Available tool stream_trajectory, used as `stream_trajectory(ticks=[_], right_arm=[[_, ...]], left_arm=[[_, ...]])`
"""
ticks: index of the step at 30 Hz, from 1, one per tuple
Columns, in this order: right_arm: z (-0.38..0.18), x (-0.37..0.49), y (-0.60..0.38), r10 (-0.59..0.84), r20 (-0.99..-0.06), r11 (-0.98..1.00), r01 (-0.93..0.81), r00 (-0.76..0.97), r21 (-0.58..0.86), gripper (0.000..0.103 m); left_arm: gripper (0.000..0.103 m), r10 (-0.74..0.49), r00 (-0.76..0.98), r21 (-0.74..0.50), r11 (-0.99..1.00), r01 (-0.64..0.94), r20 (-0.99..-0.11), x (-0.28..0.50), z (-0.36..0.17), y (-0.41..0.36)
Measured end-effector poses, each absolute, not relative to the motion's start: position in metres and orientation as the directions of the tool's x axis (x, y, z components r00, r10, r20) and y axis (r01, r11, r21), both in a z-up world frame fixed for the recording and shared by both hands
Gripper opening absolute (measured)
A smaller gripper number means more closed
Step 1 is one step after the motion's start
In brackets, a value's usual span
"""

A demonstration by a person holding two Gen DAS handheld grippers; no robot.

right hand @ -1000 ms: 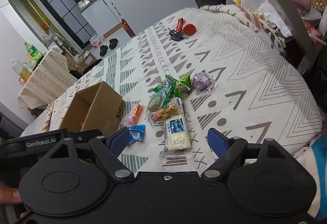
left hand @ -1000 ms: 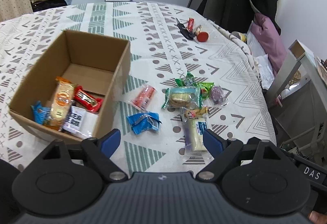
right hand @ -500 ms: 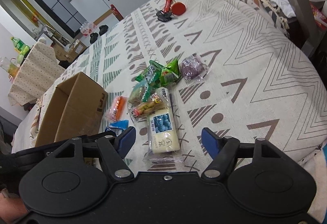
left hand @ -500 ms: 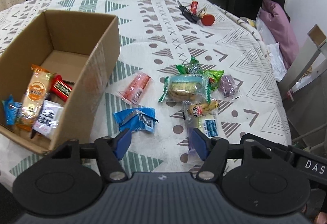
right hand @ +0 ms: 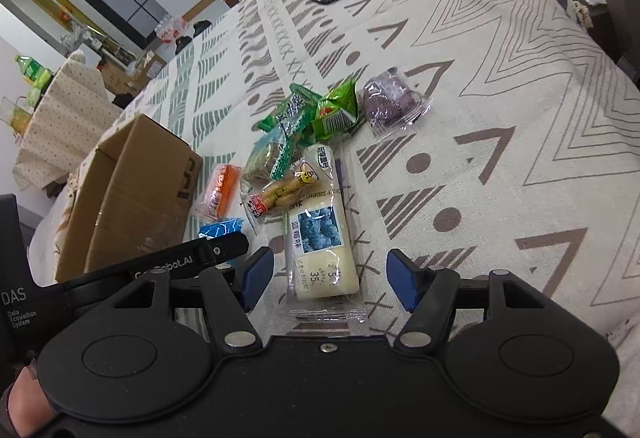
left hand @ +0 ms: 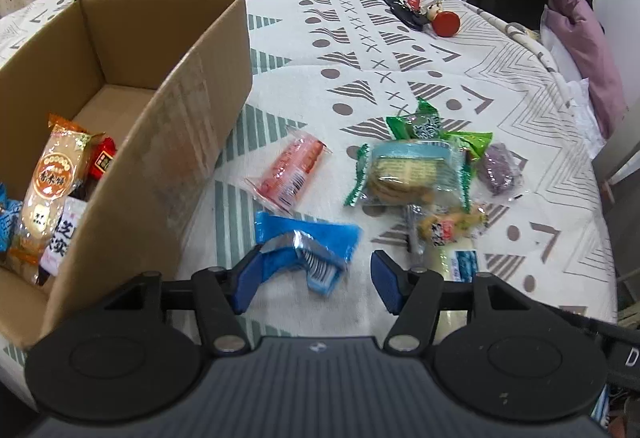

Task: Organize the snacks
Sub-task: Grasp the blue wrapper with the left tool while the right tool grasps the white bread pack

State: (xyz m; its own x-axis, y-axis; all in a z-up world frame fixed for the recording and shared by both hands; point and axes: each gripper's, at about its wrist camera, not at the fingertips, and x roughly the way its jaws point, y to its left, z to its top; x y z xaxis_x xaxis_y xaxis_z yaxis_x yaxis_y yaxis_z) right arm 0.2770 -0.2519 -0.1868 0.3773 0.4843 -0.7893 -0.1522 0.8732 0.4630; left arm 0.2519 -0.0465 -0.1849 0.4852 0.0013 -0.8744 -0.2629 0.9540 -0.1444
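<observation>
Left gripper gaped wide around a crinkled blue foil snack packet, empty; right gripper gaped likewise, empty, over a long white blueberry-printed bar pointing to 12 o'clock. Only the left view showed wrappers inside the open brown cardboard box at 9 o'clock

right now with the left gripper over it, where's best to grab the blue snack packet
Probably across the puffed middle of the blue snack packet, coming straight down. It lies flat on the tablecloth between the open left gripper's fingers, clear of the cardboard box; the crimped ends are thin and floppy.
</observation>
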Motion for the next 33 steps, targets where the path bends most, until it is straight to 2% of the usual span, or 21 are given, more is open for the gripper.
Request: stream_trajectory(ticks=[7, 9, 11, 14, 16, 21, 33], right_arm=[[-0.199, 0.290, -0.237, 0.477, -0.806, 0.878, -0.155, 0.350, 0.452, 0.063], [-0.204, 0.293, -0.230, 0.473, -0.812, 0.881, -0.165, 0.341, 0.444, 0.060], [-0.207, 0.295, -0.223, 0.467, -0.818, 0.884, -0.180, 0.336, 0.431, 0.057], [-0.207, 0.295, -0.216, 0.450, -0.824, 0.892, -0.202, 0.344, 0.404, 0.051], [-0.207, 0.295, -0.213, 0.440, -0.828, 0.897, -0.208, 0.347, 0.389, 0.038], [-0.204, 0.290, -0.216, 0.433, -0.828, 0.901, -0.213, 0.357, 0.379, 0.033], [-0.178, 0.272, -0.236, 0.431, -0.783, 0.900, -0.154, 0.448, 0.408, 0.031]], left_arm=[[0.060, 0.015, 0.476, -0.128, 0.955, -0.266, -0.879, 0.262, -0.196, -0.047], [0.047, 0.021, 0.480, -0.130, 0.952, -0.279, -0.877, 0.264, -0.195, -0.045], [0.026, 0.026, 0.474, -0.131, 0.946, -0.297, -0.880, 0.266, -0.194, -0.041], [0.020, 0.018, 0.470, -0.141, 0.943, -0.301, -0.883, 0.266, -0.192, -0.034], [0.016, 0.008, 0.473, -0.147, 0.945, -0.291, -0.881, 0.264, -0.190, -0.033], [0.012, -0.008, 0.481, -0.167, 0.943, -0.289, -0.877, 0.259, -0.183, -0.033], [0.012, -0.037, 0.515, -0.184, 0.954, -0.237, -0.856, 0.236, -0.150, -0.043]])
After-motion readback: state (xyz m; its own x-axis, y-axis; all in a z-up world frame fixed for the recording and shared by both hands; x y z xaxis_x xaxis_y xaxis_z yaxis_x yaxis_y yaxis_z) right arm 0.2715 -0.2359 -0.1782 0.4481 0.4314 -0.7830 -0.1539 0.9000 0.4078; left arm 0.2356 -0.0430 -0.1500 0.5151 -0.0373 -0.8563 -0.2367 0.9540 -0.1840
